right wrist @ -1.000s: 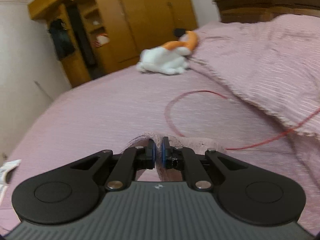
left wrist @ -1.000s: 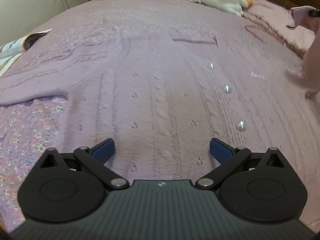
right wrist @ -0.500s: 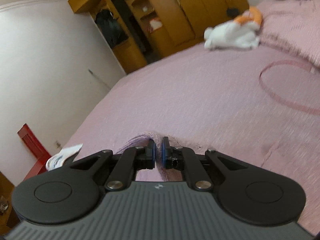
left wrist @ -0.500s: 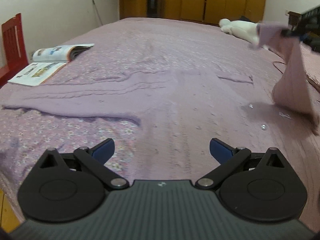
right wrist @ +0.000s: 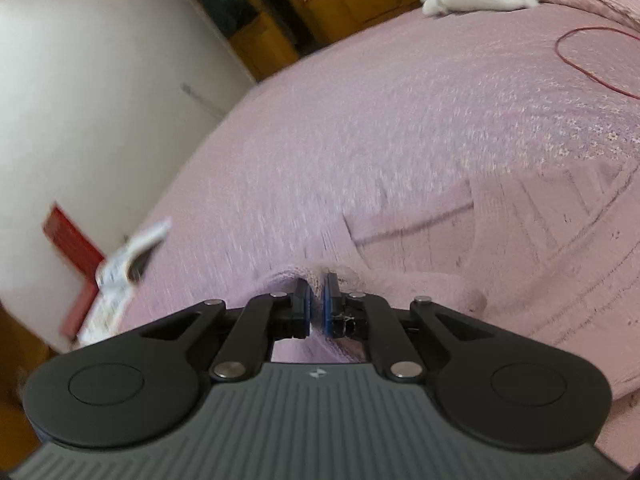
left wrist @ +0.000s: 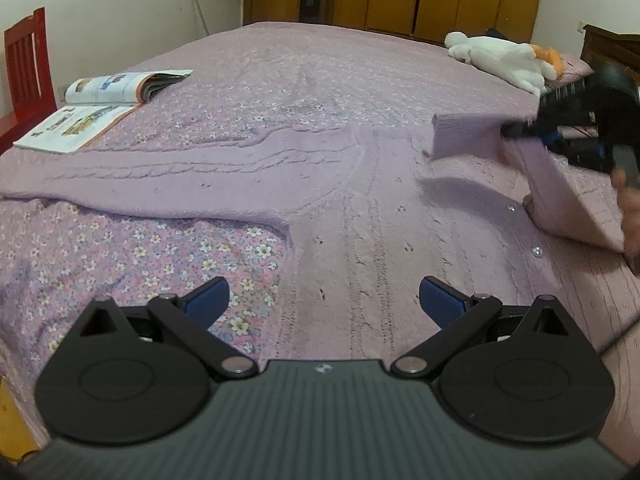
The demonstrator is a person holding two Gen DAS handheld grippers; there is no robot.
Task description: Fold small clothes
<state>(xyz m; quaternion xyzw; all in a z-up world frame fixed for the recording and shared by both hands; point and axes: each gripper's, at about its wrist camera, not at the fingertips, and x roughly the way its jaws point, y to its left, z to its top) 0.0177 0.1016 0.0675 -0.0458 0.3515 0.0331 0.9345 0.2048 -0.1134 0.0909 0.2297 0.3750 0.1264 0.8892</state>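
On the bed (left wrist: 320, 64), the cardigan (left wrist: 360, 200) lies lengthwise up-frame; my right claw (right wrist: 318, 306) pinches its sleeve (left wrist: 472, 136), my left claw (left wrist: 320, 300) gapes wide, empty.

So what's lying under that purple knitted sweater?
The sweater lies on a floral bedspread, visible beside its sleeve. The right gripper lifts the other sleeve over the body. Anything beneath the body is hidden.

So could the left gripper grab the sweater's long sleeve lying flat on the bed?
Probably yes. The left gripper is open and empty, and nothing lies between it and the sleeve, stretched flat ahead to its left.
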